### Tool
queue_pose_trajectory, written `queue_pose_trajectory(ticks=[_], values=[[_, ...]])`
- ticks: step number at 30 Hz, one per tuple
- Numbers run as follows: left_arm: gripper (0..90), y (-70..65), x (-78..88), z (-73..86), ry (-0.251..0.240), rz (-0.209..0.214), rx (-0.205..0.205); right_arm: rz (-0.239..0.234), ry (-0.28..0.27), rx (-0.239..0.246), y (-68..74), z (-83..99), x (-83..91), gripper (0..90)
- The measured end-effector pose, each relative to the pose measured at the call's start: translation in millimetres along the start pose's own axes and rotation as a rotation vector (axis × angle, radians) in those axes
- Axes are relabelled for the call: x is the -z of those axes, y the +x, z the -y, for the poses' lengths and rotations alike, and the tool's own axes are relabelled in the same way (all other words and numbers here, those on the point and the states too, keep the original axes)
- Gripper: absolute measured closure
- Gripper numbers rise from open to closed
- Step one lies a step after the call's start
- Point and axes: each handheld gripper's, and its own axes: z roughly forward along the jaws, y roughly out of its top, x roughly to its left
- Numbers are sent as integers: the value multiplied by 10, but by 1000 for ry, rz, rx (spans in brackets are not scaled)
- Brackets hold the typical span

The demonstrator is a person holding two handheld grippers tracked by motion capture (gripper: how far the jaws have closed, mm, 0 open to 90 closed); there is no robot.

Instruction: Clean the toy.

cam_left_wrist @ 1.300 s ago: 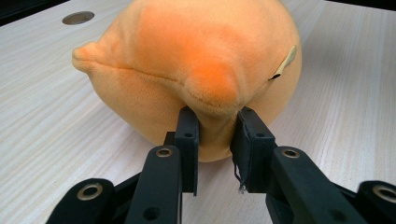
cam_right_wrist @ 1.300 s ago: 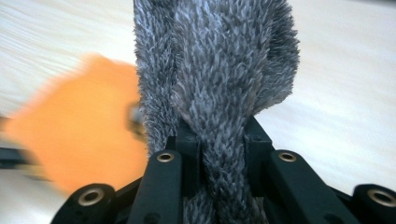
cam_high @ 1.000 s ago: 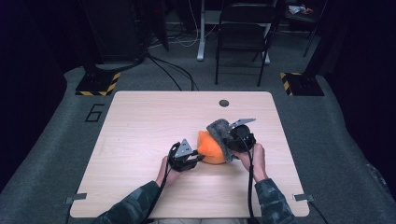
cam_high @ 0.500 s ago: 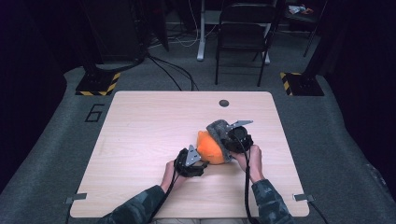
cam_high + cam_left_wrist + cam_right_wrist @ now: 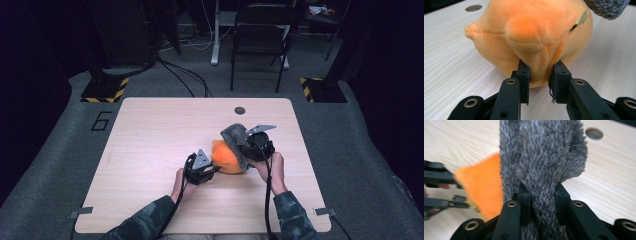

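Near the desk's [image 5: 150,150] front edge, right of middle, left gripper [image 5: 539,75] just closed on a fold of the orange plush [image 5: 529,37], right gripper [image 5: 541,195] beyond clamped on its grey cover [image 5: 541,157].

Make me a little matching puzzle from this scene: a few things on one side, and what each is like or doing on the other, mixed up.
Things:
1. left gripper
2. right gripper
3. round hole
4. folding chair

Descriptions:
A. stands on the floor beyond the table
B. pinches the grey fuzzy fabric
C. sits in the tabletop near its far edge
D. pinches a fold of the orange plush

Pairs: 1-D, 2-B, 3-C, 4-A
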Motion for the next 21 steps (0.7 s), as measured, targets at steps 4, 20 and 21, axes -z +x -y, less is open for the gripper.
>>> queue_pose_trajectory(ticks=[4, 20, 21], values=[[730, 16, 86, -57, 11, 21, 27, -49, -20, 35, 121, -80, 110, 728], [711, -11, 89, -34, 20, 28, 32, -22, 48, 156, 420, -19, -137, 724], [711, -16, 88, -32, 21, 28, 30, -21, 51, 163, 404, -13, -130, 724]])
